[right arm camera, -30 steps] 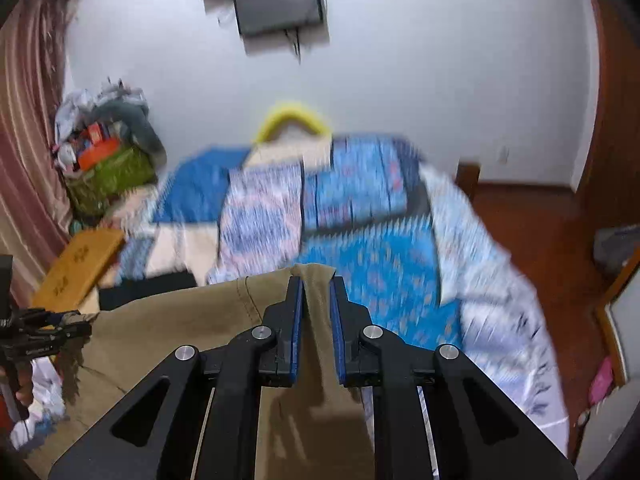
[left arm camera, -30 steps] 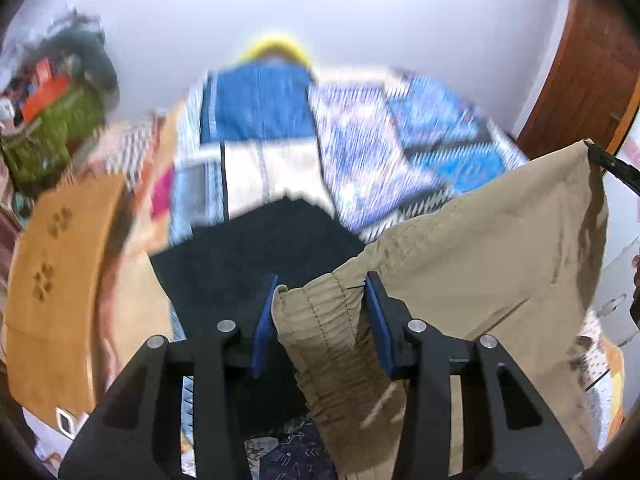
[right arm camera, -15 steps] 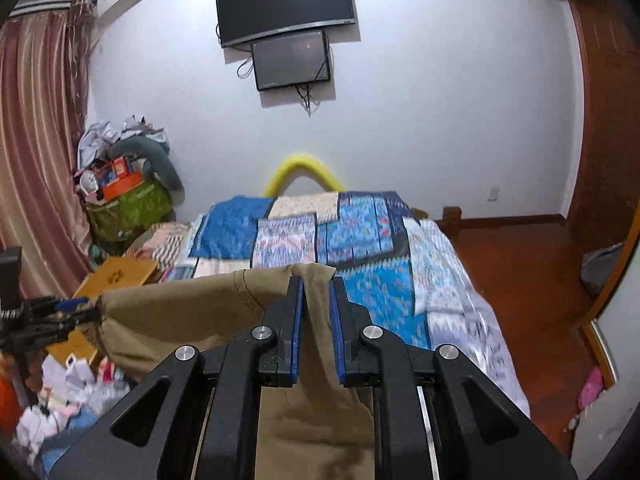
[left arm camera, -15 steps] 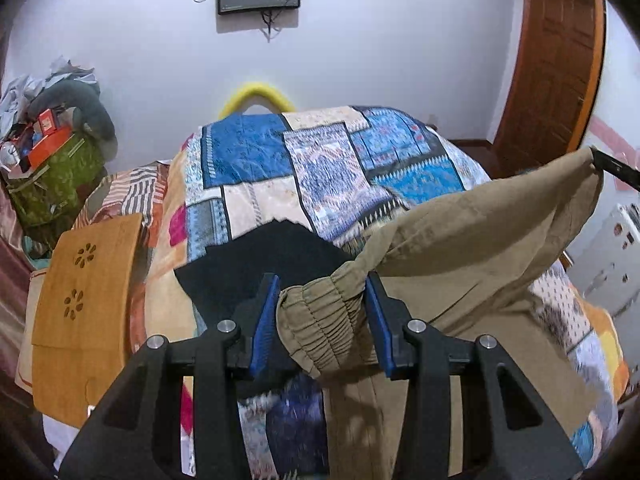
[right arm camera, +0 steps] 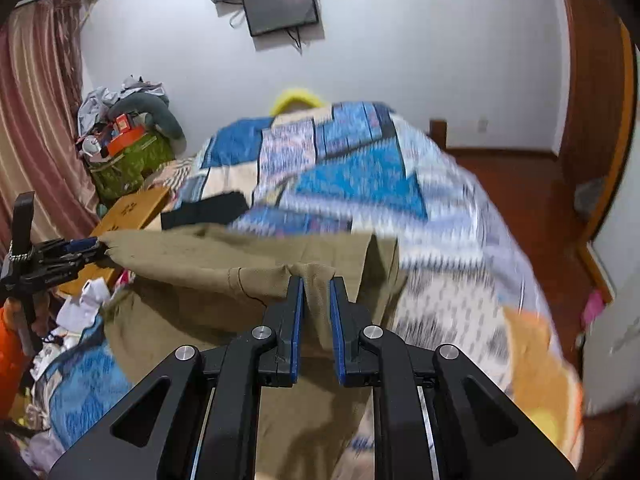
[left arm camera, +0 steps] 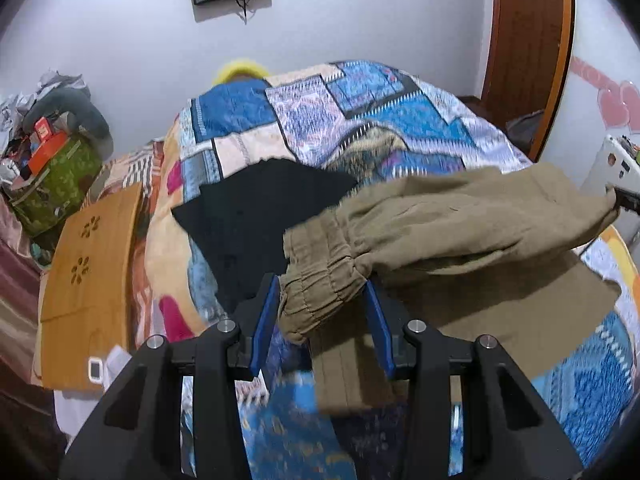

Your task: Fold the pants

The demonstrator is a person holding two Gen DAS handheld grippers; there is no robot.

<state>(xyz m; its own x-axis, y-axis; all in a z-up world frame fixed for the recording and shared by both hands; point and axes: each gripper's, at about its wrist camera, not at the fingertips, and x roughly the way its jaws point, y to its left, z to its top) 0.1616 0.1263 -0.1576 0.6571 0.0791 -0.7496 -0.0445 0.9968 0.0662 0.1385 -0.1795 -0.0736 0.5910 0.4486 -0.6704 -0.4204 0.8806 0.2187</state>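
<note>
Khaki pants (left arm camera: 460, 216) hang stretched between the two claws above a bed with a patchwork quilt (left arm camera: 360, 112). Starting at the left, the left gripper (left arm camera: 322, 312) is clenched on the gathered elastic waistband, which bunches thickly between its blue pads and bulges just ahead of them. A black cloth (left arm camera: 256, 216) lies flat on the quilt beyond and to the left of that claw, and a wooden board (left arm camera: 88, 256) sits further left, beside the bed. From the left claw the fabric runs rightward as a taut, slightly sagging span, while the rest of the garment droops below it, and the lowest part seems to lie on the quilt.

At the right end, the right gripper (right arm camera: 316, 300) is closed on a thin pinch of cloth, its jaws much narrower than the left pair; whether this is the other waist corner or a side seam I cannot tell. Ahead of it the cloth drapes over the bed.

My reading is that the pants are being laid out over the bed, so the folding proper has not begun. The next move calls for lowering both claws evenly, keeping tension so the cloth lands flat, and setting it down just clear of the black cloth.
</note>
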